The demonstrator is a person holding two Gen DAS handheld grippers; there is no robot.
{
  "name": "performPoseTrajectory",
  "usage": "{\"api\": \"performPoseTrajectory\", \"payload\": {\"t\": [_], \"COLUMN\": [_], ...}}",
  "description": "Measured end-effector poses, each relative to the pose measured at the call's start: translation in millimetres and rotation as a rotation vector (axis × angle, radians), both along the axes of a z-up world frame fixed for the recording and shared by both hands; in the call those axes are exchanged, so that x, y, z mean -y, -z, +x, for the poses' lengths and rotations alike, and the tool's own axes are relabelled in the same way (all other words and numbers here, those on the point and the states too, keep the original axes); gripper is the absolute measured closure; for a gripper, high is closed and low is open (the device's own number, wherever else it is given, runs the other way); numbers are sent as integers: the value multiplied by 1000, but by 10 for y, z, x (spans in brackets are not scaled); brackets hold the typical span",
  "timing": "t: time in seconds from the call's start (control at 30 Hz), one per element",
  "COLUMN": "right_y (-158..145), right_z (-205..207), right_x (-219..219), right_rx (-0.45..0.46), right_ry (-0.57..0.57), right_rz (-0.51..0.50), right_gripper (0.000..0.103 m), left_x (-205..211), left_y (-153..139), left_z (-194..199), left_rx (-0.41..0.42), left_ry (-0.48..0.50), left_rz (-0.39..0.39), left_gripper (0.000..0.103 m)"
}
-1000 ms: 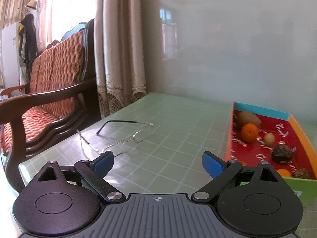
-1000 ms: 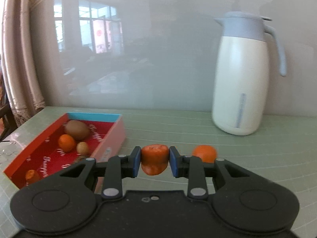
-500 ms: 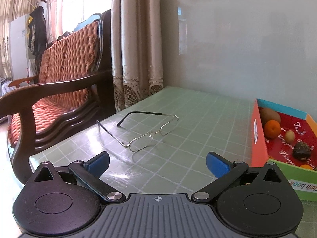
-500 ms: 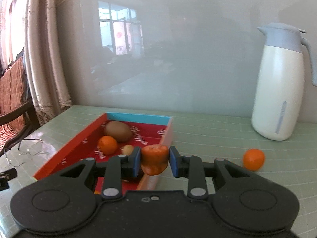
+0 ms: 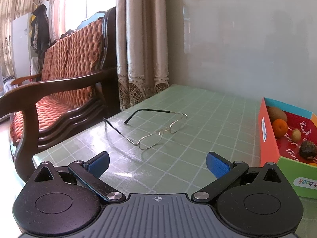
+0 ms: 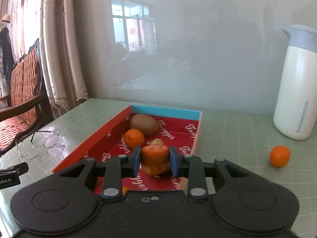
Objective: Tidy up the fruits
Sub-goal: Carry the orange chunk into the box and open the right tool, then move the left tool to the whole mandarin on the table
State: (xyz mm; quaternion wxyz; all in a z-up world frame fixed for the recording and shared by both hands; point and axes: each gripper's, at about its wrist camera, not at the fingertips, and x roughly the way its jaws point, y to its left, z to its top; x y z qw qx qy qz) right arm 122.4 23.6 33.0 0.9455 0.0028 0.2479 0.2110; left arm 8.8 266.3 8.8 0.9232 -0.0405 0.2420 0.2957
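A: Fruits, where do they stand?

B: The right gripper [image 6: 152, 161] is clamped on an orange-red fruit [image 6: 154, 159] above the box's [image 6: 166, 111] red floor; next it should lower and let go.

A: What's inside?

B: A kiwi [image 6: 144, 124], a mandarin [image 6: 134, 138], smaller pieces. One tangerine [image 6: 279, 156] waits near the tabletop's right edge. The left gripper [image 5: 157, 163] gapes empty.

Orange fruit [image 6: 154, 159] above red box [image 6: 190, 115], kiwi [image 6: 144, 124], tangerine [image 6: 134, 138] inside

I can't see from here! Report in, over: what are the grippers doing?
Right gripper shut on orange fruit, over the box. Left gripper open, empty. One mandarin loose on table. Nothing blocking.
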Motion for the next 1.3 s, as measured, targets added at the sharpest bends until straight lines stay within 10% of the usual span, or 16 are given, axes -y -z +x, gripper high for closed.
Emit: {"api": "performPoseTrajectory", "payload": {"t": [0.13,0.2,1.3], "right_y": [42,44,140], "right_z": [-30,-74,40], "right_x": [-97,-91,2286], "right_rx": [-4,27,-36], "right_ry": [-30,-13,440], "right_rz": [-27,-30,94], "right_gripper": [61,32,30], "left_x": [11,22,1411], "left_y": [1,-4,-241], "left_z": [11,15,634], "left_rx": [-4,-5,46], "left_ry": [6,7,246], "left_rz": [2,2,47], "left_gripper": [0,0,0]}}
